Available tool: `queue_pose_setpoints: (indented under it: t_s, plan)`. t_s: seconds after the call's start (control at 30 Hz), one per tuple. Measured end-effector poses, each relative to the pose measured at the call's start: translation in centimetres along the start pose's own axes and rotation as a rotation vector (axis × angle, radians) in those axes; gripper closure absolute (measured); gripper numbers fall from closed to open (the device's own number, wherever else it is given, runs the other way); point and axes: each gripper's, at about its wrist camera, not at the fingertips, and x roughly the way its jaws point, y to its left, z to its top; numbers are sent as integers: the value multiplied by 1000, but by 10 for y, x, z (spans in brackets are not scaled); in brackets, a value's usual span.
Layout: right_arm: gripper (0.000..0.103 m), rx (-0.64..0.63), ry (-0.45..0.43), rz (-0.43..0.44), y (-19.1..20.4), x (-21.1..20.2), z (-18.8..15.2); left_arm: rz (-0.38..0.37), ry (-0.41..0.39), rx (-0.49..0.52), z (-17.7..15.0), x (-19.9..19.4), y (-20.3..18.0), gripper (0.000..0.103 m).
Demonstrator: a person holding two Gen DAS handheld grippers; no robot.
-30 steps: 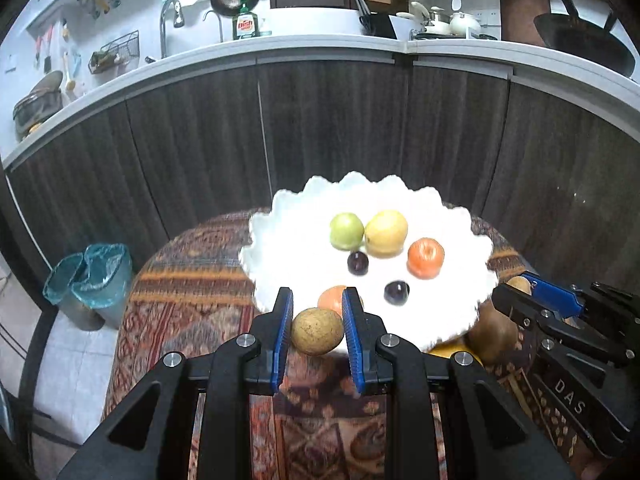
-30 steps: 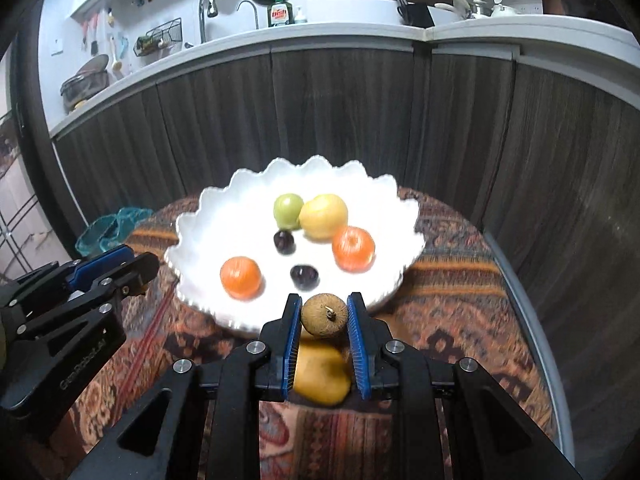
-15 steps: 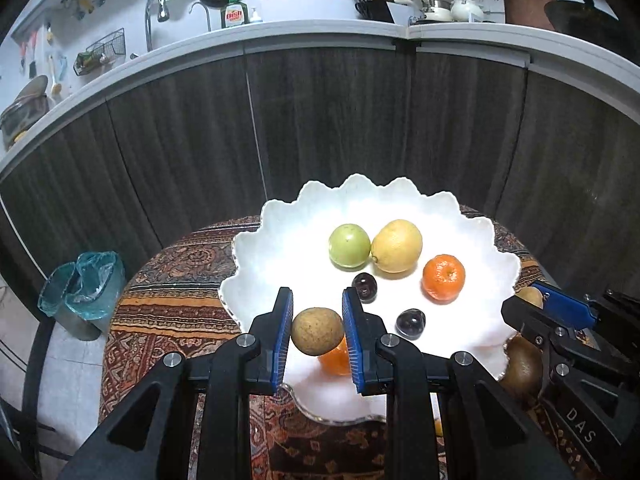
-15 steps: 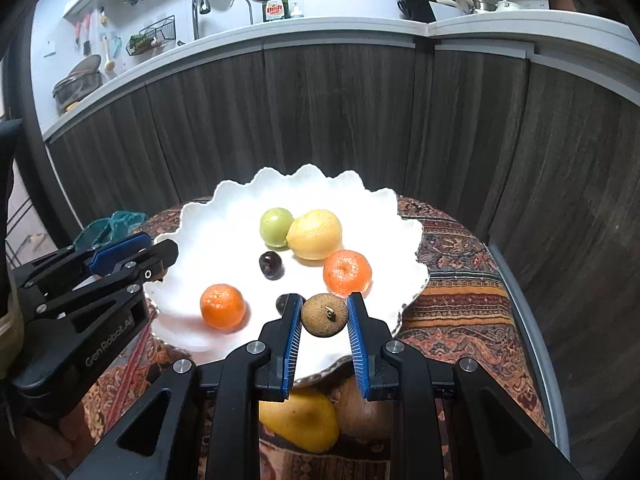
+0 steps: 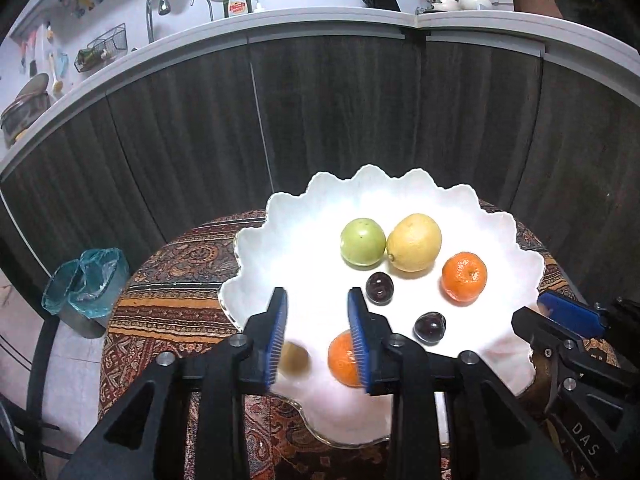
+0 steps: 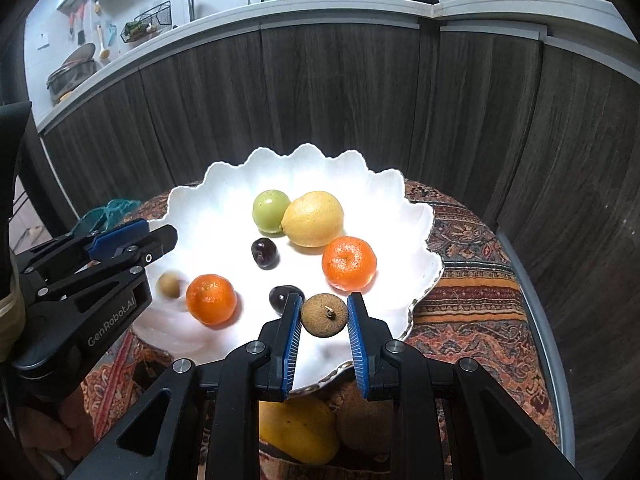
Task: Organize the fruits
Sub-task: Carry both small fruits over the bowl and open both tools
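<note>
— Dark cabinet fronts (image 5: 340,120) stood behind a table (image 5: 160,320) under a patterned cloth, with a white scalloped bowl (image 5: 304,216) on it. What did the left camera give you?

— The left gripper (image 5: 318,334) over the bowl's near side. Its fingers had just been opening and pressed on nothing; a blurred brown fruit (image 5: 294,358) sat low between them, loose, beside an orange (image 5: 342,360).

— The right camera showed that same fruit (image 6: 170,285) as a smear on the bowl floor, next to the left gripper's body.

— And the right gripper (image 6: 324,322)?

— Its fingers were closed on a second brown fruit (image 6: 324,315), stalk towards the camera, over the bowl's near rim. Only that view showed a yellow fruit (image 6: 298,432) and another brown one (image 6: 366,424) on the cloth, outside the bowl.

— What lay inside?

— A green fruit (image 6: 271,211) touching a lemon (image 6: 314,219), two oranges, and two dark plums (image 6: 264,253). The left camera alone caught a teal-lined bin (image 5: 86,284) on the floor.
</note>
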Motion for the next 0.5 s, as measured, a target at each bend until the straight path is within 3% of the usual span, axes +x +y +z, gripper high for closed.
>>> queue_pose_setpoints:
  t_s: [0.07, 0.1, 0.13, 0.2, 0.3, 0.5]
  plan:
    - [70, -1, -1, -11, 0, -2, 1, 5, 0, 0, 0, -1, 1, 66]
    - [57, 2, -1, -19, -1, -2, 1, 7, -2, -1, 0, -3, 1, 65]
    - [51, 6, -5, -25, -1, -4, 1, 9, -4, -2, 0, -4, 2, 63]
    - [38, 8, -26, -41, -2, -8, 2, 21, -14, -3, 0, -8, 3, 49]
    - [30, 14, -41, -54, -3, -14, 3, 58, -46, -3, 1, -18, 3, 34]
    - [19, 33, -59, -87, -8, -24, 2, 87, -70, -13, 0, -35, 5, 22]
